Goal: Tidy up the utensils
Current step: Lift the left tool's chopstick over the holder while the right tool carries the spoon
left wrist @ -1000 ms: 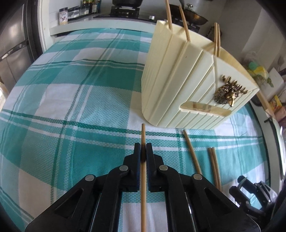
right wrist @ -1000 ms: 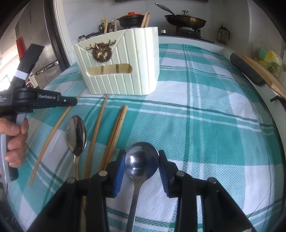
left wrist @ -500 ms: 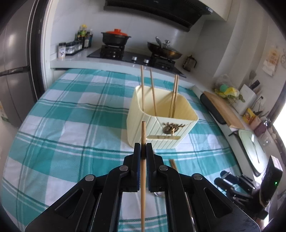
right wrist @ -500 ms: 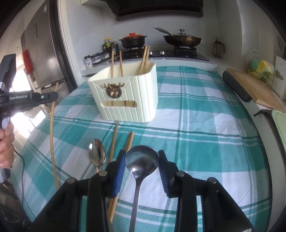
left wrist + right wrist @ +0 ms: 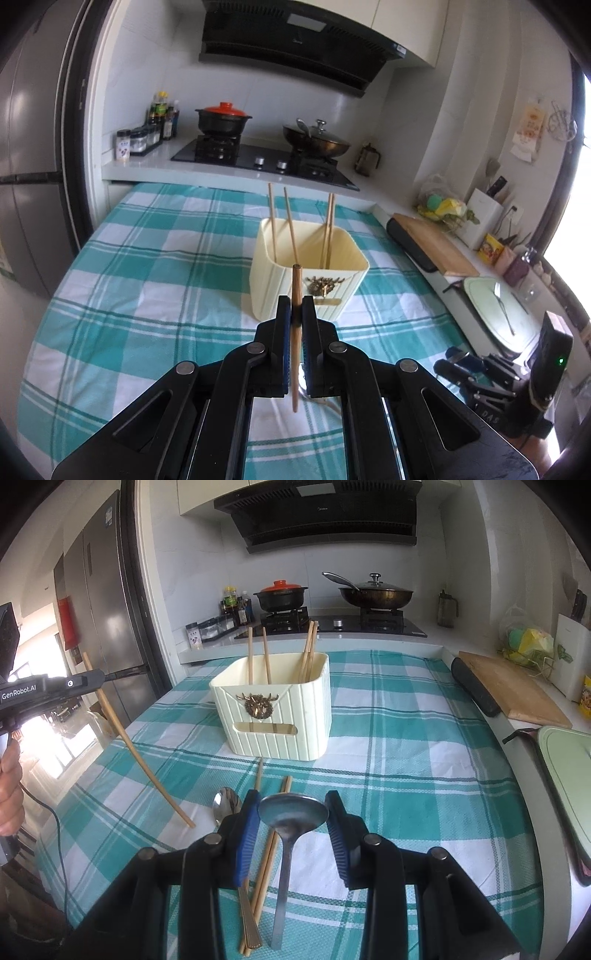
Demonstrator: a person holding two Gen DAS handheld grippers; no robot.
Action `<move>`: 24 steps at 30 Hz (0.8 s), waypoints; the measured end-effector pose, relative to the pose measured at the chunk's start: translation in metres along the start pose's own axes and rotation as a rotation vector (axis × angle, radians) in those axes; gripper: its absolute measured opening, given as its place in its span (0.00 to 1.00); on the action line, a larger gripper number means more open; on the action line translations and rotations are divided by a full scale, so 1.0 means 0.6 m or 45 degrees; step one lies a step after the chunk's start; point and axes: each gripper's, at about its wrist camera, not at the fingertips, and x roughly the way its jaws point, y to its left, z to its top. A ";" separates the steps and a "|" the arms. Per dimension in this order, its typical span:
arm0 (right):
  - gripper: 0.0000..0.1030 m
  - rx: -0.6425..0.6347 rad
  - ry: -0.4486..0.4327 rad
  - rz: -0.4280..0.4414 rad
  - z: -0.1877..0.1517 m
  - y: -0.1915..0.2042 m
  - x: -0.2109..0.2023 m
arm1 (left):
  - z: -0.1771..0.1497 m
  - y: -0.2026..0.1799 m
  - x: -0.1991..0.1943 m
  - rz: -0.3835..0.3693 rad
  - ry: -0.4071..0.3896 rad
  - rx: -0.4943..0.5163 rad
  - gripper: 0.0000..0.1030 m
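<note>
The utensil holder (image 5: 275,716) is a cream ribbed plastic box with rounded corners, a gold stag-head ornament on its front face and a slot below it. It stands upright on the bench (image 5: 406,760), which is covered by a teal and white checked cloth. Four wooden chopsticks (image 5: 266,657) stand inside it, two leaning at the left and two close together at the right.

The left gripper (image 5: 295,314) has its jaws closed on a single wooden chopstick (image 5: 295,332), held near its middle and running lengthwise between the blue pads, with one end projecting ahead of the jaws towards the holder. The right gripper (image 5: 291,812) has its jaws partly apart and pressed on either side of the bowl of a steel ladle spoon (image 5: 291,814); the handle runs back beneath the gripper.

The right wrist view alone shows what lies on the cloth in front of the holder: a second steel spoon (image 5: 227,801) just left of the right jaws, and loose chopsticks (image 5: 269,834) beside it, partly covered by the gripper. It also shows the held chopstick from the side, tilted and clear of the cloth, and a hand (image 5: 11,794) at the left edge. The left wrist view alone shows the inside of the holder from above.
</note>
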 end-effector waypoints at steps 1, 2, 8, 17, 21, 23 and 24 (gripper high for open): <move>0.35 0.001 -0.004 -0.001 0.001 0.000 -0.002 | -0.001 0.000 -0.002 0.001 -0.002 -0.001 0.03; 0.35 0.002 -0.009 -0.002 0.002 0.001 -0.005 | -0.001 0.001 -0.002 0.001 -0.003 -0.002 0.03; 0.35 -0.003 -0.042 -0.009 0.014 0.004 -0.021 | 0.001 0.001 -0.006 -0.005 -0.009 0.007 0.03; 0.35 -0.030 -0.091 -0.017 0.044 0.010 -0.041 | 0.016 0.001 -0.015 -0.022 -0.021 0.014 0.03; 0.35 -0.047 -0.109 -0.012 0.060 0.015 -0.050 | 0.022 0.002 -0.019 -0.029 -0.022 0.019 0.03; 0.35 -0.058 -0.118 -0.012 0.068 0.018 -0.054 | 0.027 0.001 -0.021 -0.027 -0.026 0.028 0.03; 0.35 -0.063 -0.121 -0.011 0.073 0.019 -0.056 | 0.029 0.001 -0.023 -0.029 -0.027 0.031 0.03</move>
